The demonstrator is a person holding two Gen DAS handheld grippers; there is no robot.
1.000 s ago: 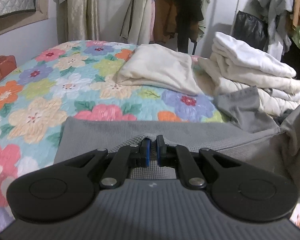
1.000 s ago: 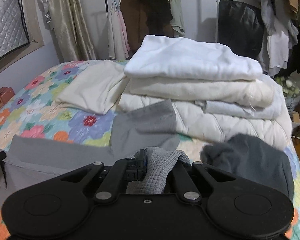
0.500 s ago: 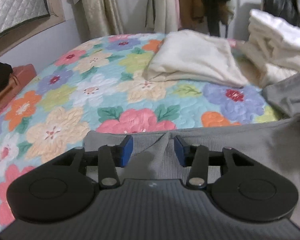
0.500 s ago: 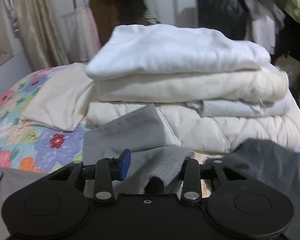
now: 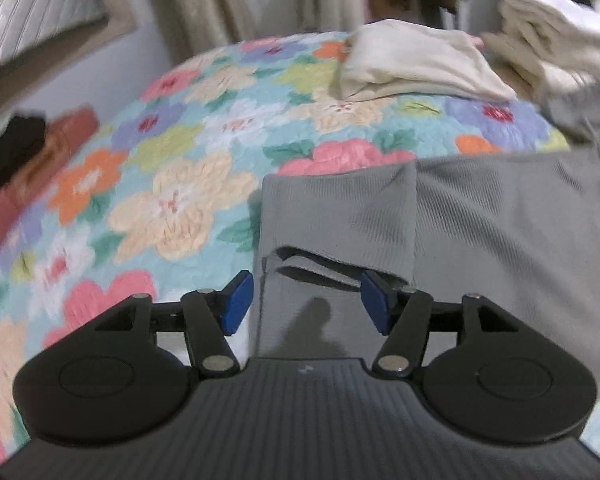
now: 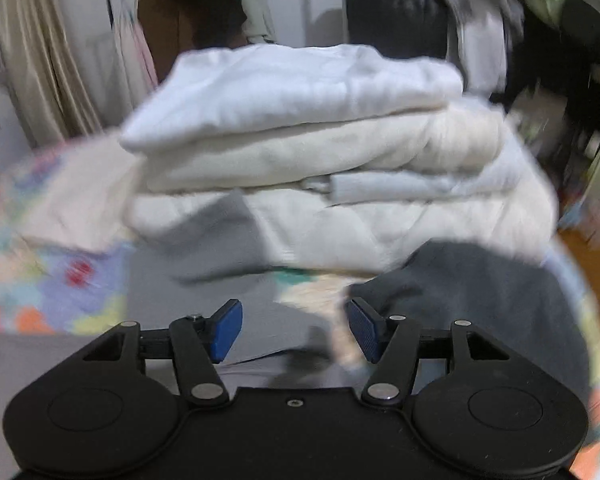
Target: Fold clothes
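Both the left tool (image 5: 306, 304) and the right tool (image 6: 294, 330) gape wide and empty over the half-folded grey garment (image 5: 480, 216) on the bed (image 5: 172, 184), beside a finished stack (image 6: 320, 152), so further folds seem left.

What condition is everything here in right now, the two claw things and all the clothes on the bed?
left gripper: open, holding nothing.
right gripper: open, holding nothing.
grey knit garment: lying on the bed, one flap folded over.
cream garment: folded, lying apart.
white stack: folded, piled up.
dark grey garment: crumpled, unfolded.
floral quilt: spread over the bed.
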